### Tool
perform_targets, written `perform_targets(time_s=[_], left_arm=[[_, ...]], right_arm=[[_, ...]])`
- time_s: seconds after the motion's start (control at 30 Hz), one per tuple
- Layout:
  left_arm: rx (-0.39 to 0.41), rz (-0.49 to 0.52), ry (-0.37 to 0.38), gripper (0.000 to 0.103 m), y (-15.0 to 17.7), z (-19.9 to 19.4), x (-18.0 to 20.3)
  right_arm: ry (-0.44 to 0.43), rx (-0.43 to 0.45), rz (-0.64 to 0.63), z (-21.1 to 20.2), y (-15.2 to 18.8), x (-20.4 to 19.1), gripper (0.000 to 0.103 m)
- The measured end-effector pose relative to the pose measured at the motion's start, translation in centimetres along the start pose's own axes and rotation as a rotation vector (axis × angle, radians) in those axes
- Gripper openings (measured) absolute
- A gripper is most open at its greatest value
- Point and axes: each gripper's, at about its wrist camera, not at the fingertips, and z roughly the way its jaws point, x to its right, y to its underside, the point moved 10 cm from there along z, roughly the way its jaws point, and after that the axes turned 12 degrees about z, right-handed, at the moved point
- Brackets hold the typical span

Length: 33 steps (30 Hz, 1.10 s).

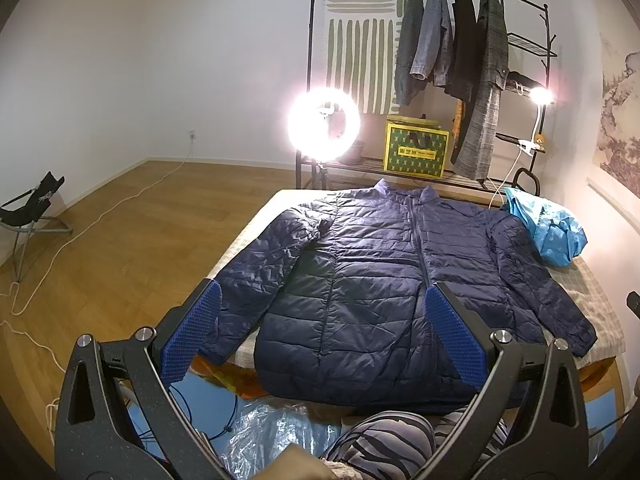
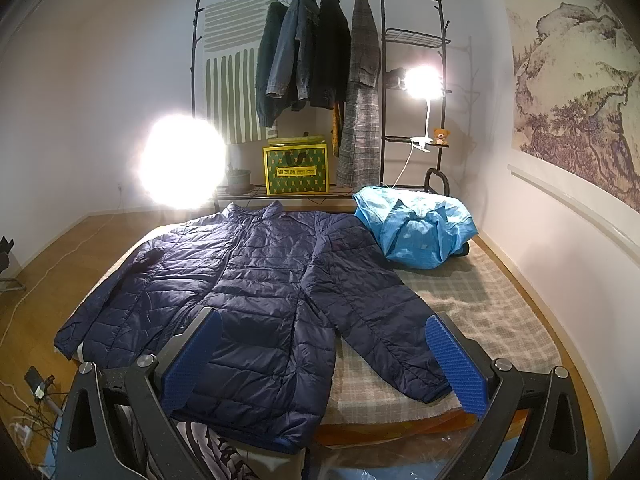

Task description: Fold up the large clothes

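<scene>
A navy quilted puffer jacket (image 1: 376, 280) lies flat, front up and zipped, on a low table with a checked cloth (image 2: 460, 312). Both sleeves are spread out to the sides, and the collar points to the far end. It also shows in the right wrist view (image 2: 248, 304). My left gripper (image 1: 324, 336) is open and empty, held above the jacket's hem near its left sleeve cuff. My right gripper (image 2: 324, 360) is open and empty, held above the hem and the right sleeve cuff (image 2: 424, 384).
A crumpled light blue garment (image 2: 416, 228) lies on the table's far right corner. Behind stand a clothes rack with hanging coats (image 2: 320, 52), a yellow-green box (image 2: 296, 170), a ring light (image 1: 324, 124) and a clip lamp (image 2: 422, 80). Cables (image 1: 60, 248) run over the wooden floor.
</scene>
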Motion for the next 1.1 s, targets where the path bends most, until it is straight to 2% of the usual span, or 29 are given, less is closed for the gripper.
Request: perform_targets(time_s=[0.4,0.47,0.57,0.7,0.8,0.93,1.0,1.1], left_arm=[[0.006,-0.022,-0.040,0.103,0.5,1.5,-2.3],[0.003,-0.028,-0.063,0.103,0.9,2.2,-3.4],[-0.016,-0.042,-0.047,0.103,1.6,3.9,-5.1],[-0.050,-0.042,-0.083,0.100,3.1,6.4,-8.4],[-0.076,-0.101,-0.079,0.095,4.8,8.4,-11.2],[-0.158,-0.264,-0.033,0.084,8.5,12.1,-15.7],[-0.192,-0.326,-0.020,0.082,10.3,13.7,-17.5],[-0.244,-0.387,-0.024,0.080,12.9,16.2,-20.0]], right_arm=[[-0.013,0.007,-0.001,1.0,-1.1,-0.2,0.103],[-0.012,0.016,-0.014,1.6,-1.9,-0.2,0.103],[-0.014,0.040,-0.047,2.7,-3.6,0.0,0.103],[-0.047,0.087,-0.053,4.0,-6.0,0.4,0.103],[-0.059,0.111,-0.060,5.5,-7.4,0.4,0.103],[-0.066,0.080,-0.087,8.3,-8.6,-0.2,0.103],[-0.057,0.052,-0.099,10.1,-9.1,-0.4,0.103],[-0.034,0.057,-0.129,12.0,-10.1,-0.9,0.103]])
